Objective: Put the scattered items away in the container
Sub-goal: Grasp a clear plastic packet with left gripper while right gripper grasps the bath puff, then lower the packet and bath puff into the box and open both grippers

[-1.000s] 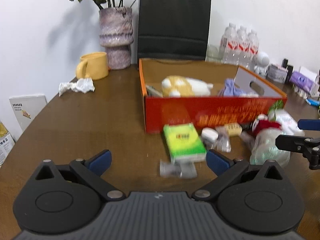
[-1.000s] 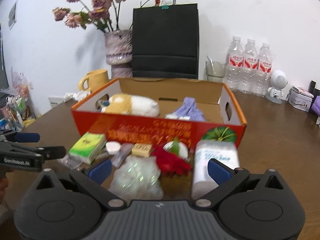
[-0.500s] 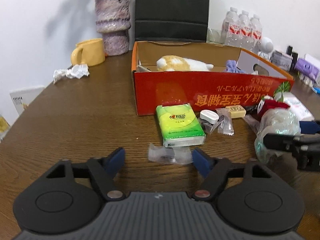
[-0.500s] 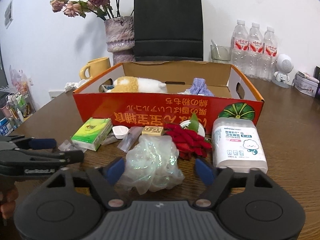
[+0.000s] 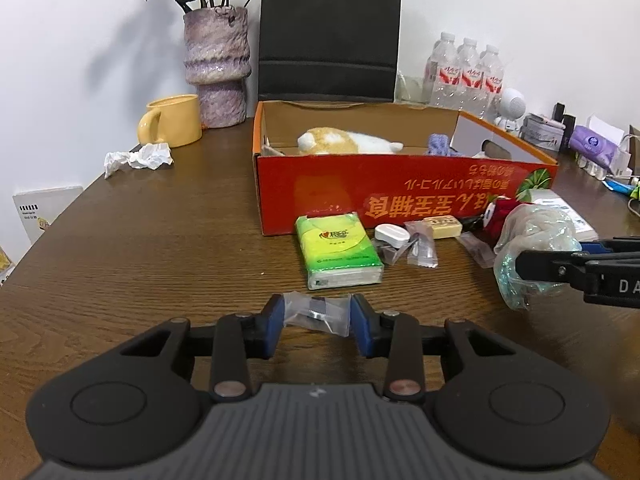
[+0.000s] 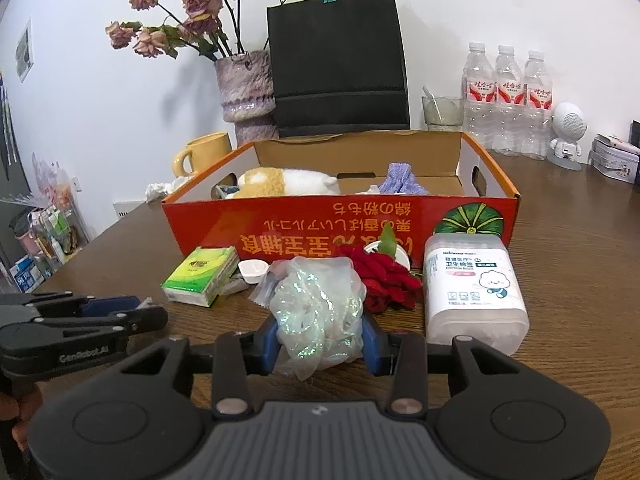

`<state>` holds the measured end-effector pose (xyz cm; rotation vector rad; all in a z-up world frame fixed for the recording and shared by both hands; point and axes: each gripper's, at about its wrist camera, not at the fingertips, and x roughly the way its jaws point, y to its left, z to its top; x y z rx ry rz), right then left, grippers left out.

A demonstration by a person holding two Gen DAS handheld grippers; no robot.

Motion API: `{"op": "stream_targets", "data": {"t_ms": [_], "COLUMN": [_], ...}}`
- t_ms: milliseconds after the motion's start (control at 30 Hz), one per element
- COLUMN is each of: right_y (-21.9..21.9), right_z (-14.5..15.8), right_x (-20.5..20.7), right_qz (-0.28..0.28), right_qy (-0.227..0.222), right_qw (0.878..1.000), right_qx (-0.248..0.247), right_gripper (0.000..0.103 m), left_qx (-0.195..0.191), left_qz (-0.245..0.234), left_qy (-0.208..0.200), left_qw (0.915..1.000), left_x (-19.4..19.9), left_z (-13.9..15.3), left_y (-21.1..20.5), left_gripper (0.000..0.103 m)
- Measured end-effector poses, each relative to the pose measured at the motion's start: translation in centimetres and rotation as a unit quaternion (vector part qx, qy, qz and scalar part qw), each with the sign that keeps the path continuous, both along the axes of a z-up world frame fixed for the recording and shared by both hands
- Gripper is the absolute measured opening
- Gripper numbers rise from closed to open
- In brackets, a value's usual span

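Note:
In the left wrist view my left gripper (image 5: pixel 319 319) has its jaws closing, and both blue pads touch the ends of a small clear plastic packet (image 5: pixel 316 314) lying on the table. In the right wrist view my right gripper (image 6: pixel 320 338) is closing too, its pads pressing the sides of a shimmery clear mesh ball (image 6: pixel 316 312). The orange-red cardboard box (image 5: pixel 400 204) (image 6: pixel 340 226) stands just behind, with a plush toy (image 6: pixel 280 182) and a purple cloth (image 6: pixel 400 180) inside. A green tissue pack (image 5: pixel 338 250), a red flower (image 6: pixel 384 276) and a cotton swab box (image 6: pixel 474 292) lie before it.
Small sachets, a white cap (image 5: pixel 392 234) and a yellow bar (image 5: pixel 442 226) sit along the box front. Behind are a vase (image 5: pixel 218 68), yellow mug (image 5: pixel 172 126), black bag (image 5: pixel 328 36), water bottles (image 6: pixel 506 100) and crumpled tissue (image 5: pixel 138 158). Bare wood lies left of the box.
Both pairs of jaws have narrowed from wide open. The left pads now bracket the clear packet and the right pads squeeze the mesh ball. Both grippers crept a little closer to the items.

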<state>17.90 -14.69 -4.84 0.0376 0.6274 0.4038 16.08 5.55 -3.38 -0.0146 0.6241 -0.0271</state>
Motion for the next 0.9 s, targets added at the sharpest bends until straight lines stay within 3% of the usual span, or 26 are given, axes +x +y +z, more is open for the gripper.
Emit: {"op": "stream_targets", "data": {"t_ms": [500, 733, 900], "right_y": [-1.4, -2.2, -1.9], "right_z": [3.8, 7.0, 7.5], "right_x": [-0.8, 3.0, 7.6], "right_qz": [-0.005, -0.022, -0.032], "right_qy": [-0.059, -0.095, -0.094], "right_qw": [0.998, 0.995, 0.995], "right_qx": [0.018, 0.022, 0.020], "right_gripper": [0.039, 0.039, 0.039], "left_qx": [-0.017, -0.035, -0.064], "left_qz": [-0.031, -0.029, -0.018], "left_qy": [-0.065, -0.096, -0.104], "left_qw": [0.9973, 0.9944, 0.9924], "left_x": [-1.0, 3.3, 8.0], "left_z": [4.7, 7.5, 8.3], "left_y": [-1.0, -1.2, -1.2], "left_gripper": [0.036, 0.036, 0.036]}}
